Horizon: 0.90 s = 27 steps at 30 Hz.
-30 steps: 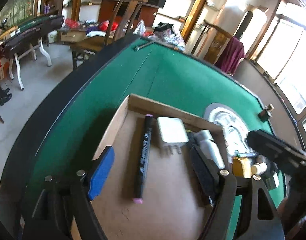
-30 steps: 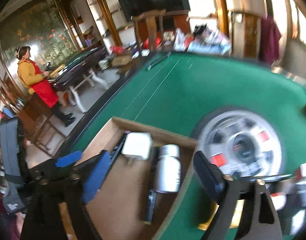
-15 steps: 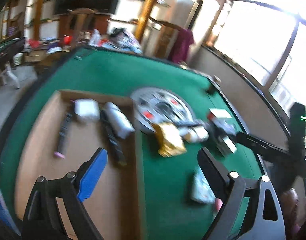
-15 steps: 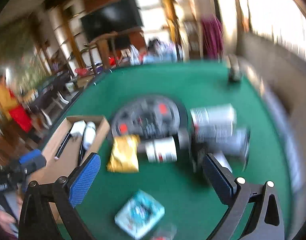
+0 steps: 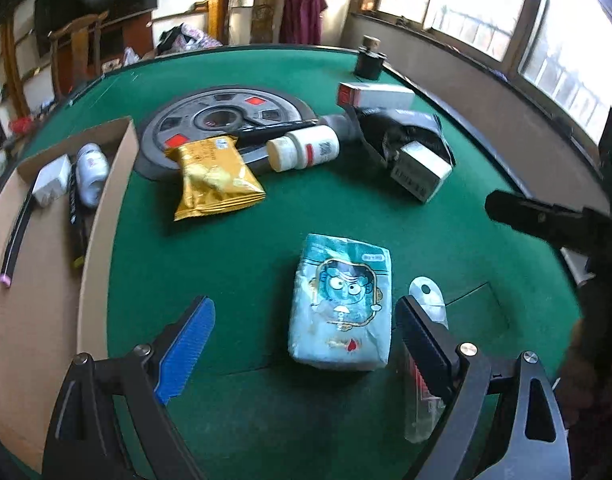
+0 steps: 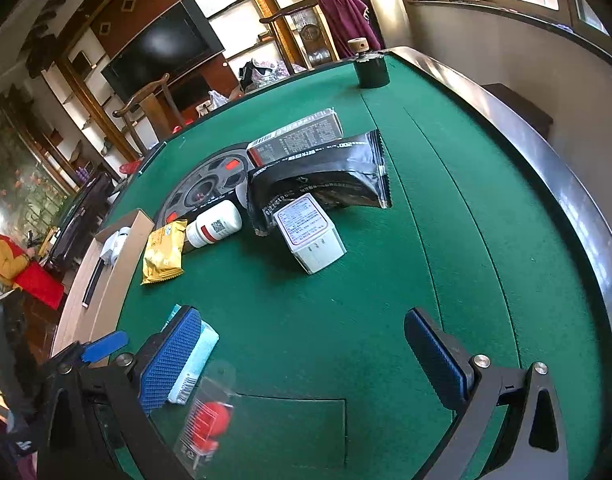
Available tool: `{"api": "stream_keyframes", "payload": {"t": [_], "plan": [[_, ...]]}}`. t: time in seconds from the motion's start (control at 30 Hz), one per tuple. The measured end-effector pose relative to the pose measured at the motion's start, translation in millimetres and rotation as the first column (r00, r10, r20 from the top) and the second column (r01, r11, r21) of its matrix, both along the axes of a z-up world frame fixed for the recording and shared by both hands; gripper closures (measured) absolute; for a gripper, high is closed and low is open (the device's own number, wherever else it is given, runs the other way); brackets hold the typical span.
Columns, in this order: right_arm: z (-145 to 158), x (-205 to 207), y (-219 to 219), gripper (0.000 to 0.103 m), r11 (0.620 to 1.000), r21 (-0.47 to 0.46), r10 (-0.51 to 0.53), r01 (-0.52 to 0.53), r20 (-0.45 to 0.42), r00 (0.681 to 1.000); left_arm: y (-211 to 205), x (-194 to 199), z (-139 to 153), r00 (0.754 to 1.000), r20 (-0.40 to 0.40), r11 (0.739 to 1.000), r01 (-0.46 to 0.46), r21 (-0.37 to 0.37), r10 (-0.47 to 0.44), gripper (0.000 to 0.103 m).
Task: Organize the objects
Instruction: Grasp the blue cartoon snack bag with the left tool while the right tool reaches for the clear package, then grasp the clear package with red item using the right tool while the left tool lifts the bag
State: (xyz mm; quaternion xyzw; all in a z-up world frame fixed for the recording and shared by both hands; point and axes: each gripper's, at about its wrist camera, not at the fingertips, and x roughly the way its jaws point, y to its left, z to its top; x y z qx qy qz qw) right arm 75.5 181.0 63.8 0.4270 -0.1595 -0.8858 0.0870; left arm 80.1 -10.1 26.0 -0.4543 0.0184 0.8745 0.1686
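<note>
My left gripper (image 5: 302,340) hangs open low over the green felt table (image 5: 234,264). A pale blue tissue packet (image 5: 342,304) lies between its fingers, close to the right one, and the pads are not pressing it. My right gripper (image 6: 302,316) is open wide over bare felt, with the same packet (image 6: 198,356) just outside its left finger. A cardboard box (image 5: 106,208) at the left holds a marker, a charger and a white bottle. Loose on the felt lie a gold snack bag (image 5: 214,176), a pill bottle (image 5: 302,148), a black bag (image 6: 326,176) and a white box (image 6: 310,236).
A grey round disc (image 5: 222,120) is set in the table's middle, with a red-and-white carton (image 5: 374,94) behind it. A clear blister pack (image 6: 206,416) with a red item lies near the front edge. A small dark pot (image 6: 370,72) stands at the far rim. A person (image 6: 2,252) stands far left.
Both grippers swung right, away from the cardboard box, and sank over the loose items. Their jaws stand wider than a second ago. The tissue packet now lies between the left fingers.
</note>
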Motion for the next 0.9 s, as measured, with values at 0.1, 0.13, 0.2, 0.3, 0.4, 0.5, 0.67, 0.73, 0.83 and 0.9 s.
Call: {"api": "stream_keyframes", "payload": {"t": [0.1, 0.13, 0.2, 0.3, 0.4, 0.5, 0.67, 0.73, 0.83, 0.9], "plan": [[-8, -2, 5, 0.000, 1.000, -0.022, -0.001, 0.001, 0.009, 1.000, 9, 2, -2, 0.999, -0.019, 0.999, 0.037, -0.030, -0.037, 0.017], [-10, -2, 6, 0.000, 1.000, -0.027, -0.002, 0.002, 0.014, 1.000, 13, 2, -3, 0.998, -0.020, 0.998, 0.051, -0.040, -0.052, 0.020], [-15, -3, 8, 0.000, 0.999, -0.041, -0.002, 0.003, 0.024, 1.000, 21, -1, -6, 0.997, -0.019, 0.995, 0.072, -0.068, -0.073, 0.028], [-19, -3, 13, 0.000, 0.998, -0.065, 0.001, 0.002, 0.035, 0.999, 31, -6, -12, 0.995, -0.003, 0.991, 0.097, -0.090, -0.097, 0.042], [-18, 0, 14, 0.000, 0.998, -0.057, -0.002, 0.004, 0.028, 1.000, 35, -7, -15, 0.994, 0.001, 0.989, 0.106, -0.107, -0.106, 0.051], [-15, 2, 12, 0.000, 0.999, -0.040, -0.003, 0.003, 0.021, 1.000, 34, -5, -14, 0.995, -0.006, 0.989, 0.103, -0.109, -0.104, 0.055], [-12, 8, -5, 0.000, 0.999, -0.013, 0.037, -0.036, 0.034, 0.999, 10, -6, -7, 0.999, 0.011, 0.999, 0.042, -0.003, -0.042, 0.058], [-11, 12, -18, 0.000, 0.998, 0.014, 0.068, -0.068, 0.045, 0.997, -2, -1, 2, 1.000, -0.002, 0.999, 0.023, 0.036, -0.023, 0.058], [-12, 20, -47, 0.000, 0.988, 0.082, 0.123, -0.128, 0.066, 0.990, -22, 10, 19, 1.000, -0.027, 0.995, -0.004, 0.102, 0.006, 0.057], [-14, 26, -71, 0.001, 0.973, 0.155, 0.159, -0.170, 0.080, 0.984, -34, 17, 26, 0.999, -0.039, 0.991, -0.018, 0.130, 0.023, 0.057]]}}
